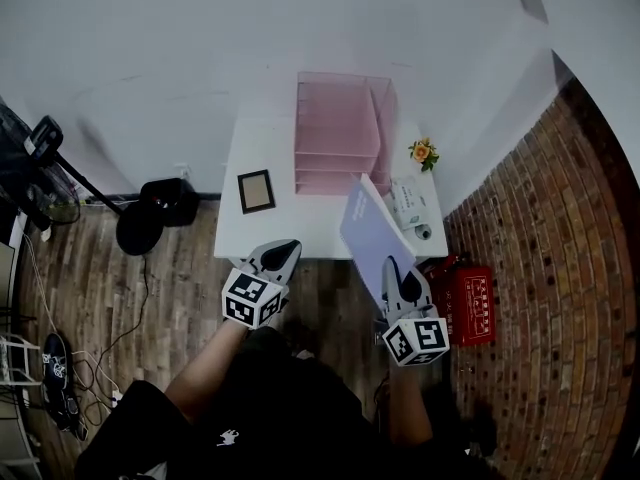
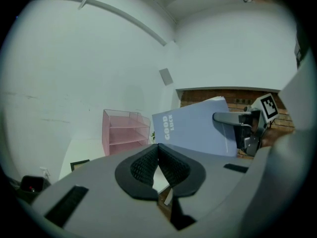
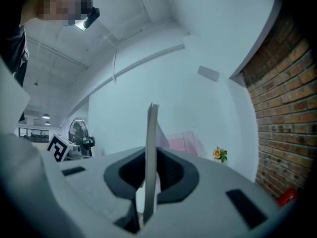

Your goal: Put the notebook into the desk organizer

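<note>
Writing on notebook: "GOOD LUCK" in white capitals on the cover, in two short lines turned on their side near the cover's left edge in the left gripper view.
Other print: the red box (image 1: 470,303) on the floor at right and the white pack (image 1: 410,200) on the table both carry print too small to read. Each gripper's cube bears black-and-white square markers.
Notebook: thin pale lavender-blue softcover notebook (image 1: 372,230) (image 2: 198,130) (image 3: 150,152), held up in the air at centre-right of the head view, over the near right edge of the white table (image 1: 255,143). It is in front of the organizer, not in it.
Long axis: it runs from the right gripper up the frame toward the organizer, leaning slightly left. The right gripper view shows it edge-on and upright.
Desk organizer: translucent pink tiered plastic organizer (image 1: 340,133) (image 2: 126,133) (image 3: 181,142) at the table's far side, its open shelves facing the person.
Right gripper (image 1: 395,271) (image 3: 151,175): clamped on the notebook's near edge.
Left gripper (image 1: 283,252) (image 2: 159,157): jaws together with nothing between them, at the table's near edge, apart from the notebook.
Also on table: a small dark-framed picture (image 1: 256,191) (image 2: 79,165) at left and an orange flower (image 1: 424,152) (image 3: 219,154) at the far right.
</note>
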`<state>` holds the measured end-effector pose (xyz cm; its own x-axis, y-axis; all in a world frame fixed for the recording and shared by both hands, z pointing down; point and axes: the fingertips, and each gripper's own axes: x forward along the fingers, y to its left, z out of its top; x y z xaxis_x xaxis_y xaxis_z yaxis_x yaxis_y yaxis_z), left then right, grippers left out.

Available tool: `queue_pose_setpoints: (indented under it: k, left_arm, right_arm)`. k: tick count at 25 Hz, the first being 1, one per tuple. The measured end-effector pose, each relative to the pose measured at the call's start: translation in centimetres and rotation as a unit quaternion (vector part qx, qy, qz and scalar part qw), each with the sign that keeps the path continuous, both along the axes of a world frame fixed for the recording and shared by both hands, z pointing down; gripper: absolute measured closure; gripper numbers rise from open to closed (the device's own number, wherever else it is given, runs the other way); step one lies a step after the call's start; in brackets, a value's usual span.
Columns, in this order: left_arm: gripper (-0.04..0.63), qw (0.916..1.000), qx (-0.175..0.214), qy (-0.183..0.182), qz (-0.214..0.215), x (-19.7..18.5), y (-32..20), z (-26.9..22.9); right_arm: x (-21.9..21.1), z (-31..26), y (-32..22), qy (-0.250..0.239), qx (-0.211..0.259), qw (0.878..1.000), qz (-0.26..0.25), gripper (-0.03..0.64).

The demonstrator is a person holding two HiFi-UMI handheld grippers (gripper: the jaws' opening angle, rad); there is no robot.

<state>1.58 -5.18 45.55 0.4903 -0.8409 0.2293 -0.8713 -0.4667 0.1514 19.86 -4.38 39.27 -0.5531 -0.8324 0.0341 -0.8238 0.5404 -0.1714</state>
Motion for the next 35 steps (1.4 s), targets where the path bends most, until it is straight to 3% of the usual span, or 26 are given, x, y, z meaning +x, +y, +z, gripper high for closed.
queue_pose_setpoints:
  k: [4, 6, 7, 9, 14, 17, 20, 22, 24, 30, 32, 35]
  left_arm:
    - [0.584, 0.998, -0.028, 0.05, 0.028, 0.4, -1.2, 1.4]
    - [0.431, 0.9925, -0.054, 0.09, 0.063, 1.2, -2.0, 2.4]
    - [0.407, 0.9884, -0.068, 0.109, 0.082, 1.6, -2.4, 2.9]
    - [0.39, 0.9802, -0.093, 0.135, 0.111, 2.5, -3.6, 3.8]
    - [0.379, 0.9672, -0.131, 0.145, 0.162, 3.9, -6.4, 5.7]
    - [0.361, 0.9541, -0.163, 0.162, 0.192, 4.5, -7.5, 7.1]
    - [0.326, 0.9326, -0.202, 0.202, 0.22, 4.6, -8.7, 8.2]
    - [0.3, 0.9107, -0.233, 0.238, 0.245, 5.0, -9.1, 9.0]
    - [0.263, 0.883, -0.263, 0.283, 0.267, 5.4, -9.6, 9.4]
    - [0.215, 0.7836, -0.339, 0.42, 0.308, 5.3, -10.9, 10.4]
    - [0.206, 0.7414, -0.362, 0.472, 0.311, 5.1, -11.3, 10.3]
    - [0.199, 0.6917, -0.357, 0.536, 0.327, 4.7, -11.9, 9.4]
  right_arm:
    - [-0.9, 0.4, -1.1, 0.003, -0.008, 1.0, 0.004, 0.586]
    - [-1.4, 0.5, -1.4, 0.003, -0.011, 1.0, 0.011, 0.586]
    - [-1.6, 0.6, -1.6, 0.005, -0.012, 1.0, 0.017, 0.586]
    - [-2.0, 0.7, -2.2, 0.009, -0.014, 0.999, 0.028, 0.586]
    - [-3.2, 1.0, -4.0, 0.009, -0.01, 0.999, 0.049, 0.586]
    - [-4.1, 1.0, -4.6, 0.011, -0.001, 0.999, 0.051, 0.586]
    - [-5.1, 1.0, -5.1, 0.012, 0.003, 0.998, 0.054, 0.586]
    - [-5.7, 1.0, -5.2, 0.012, 0.008, 0.999, 0.053, 0.586]
    - [-6.3, 0.6, -5.3, 0.009, 0.015, 0.999, 0.05, 0.586]
    - [-7.5, -0.2, -5.6, 0.0, 0.024, 0.998, 0.055, 0.586]
    - [-8.1, -0.4, -5.5, -0.008, 0.024, 0.998, 0.054, 0.586]
    - [-8.8, -0.8, -5.2, -0.029, 0.023, 0.998, 0.051, 0.586]
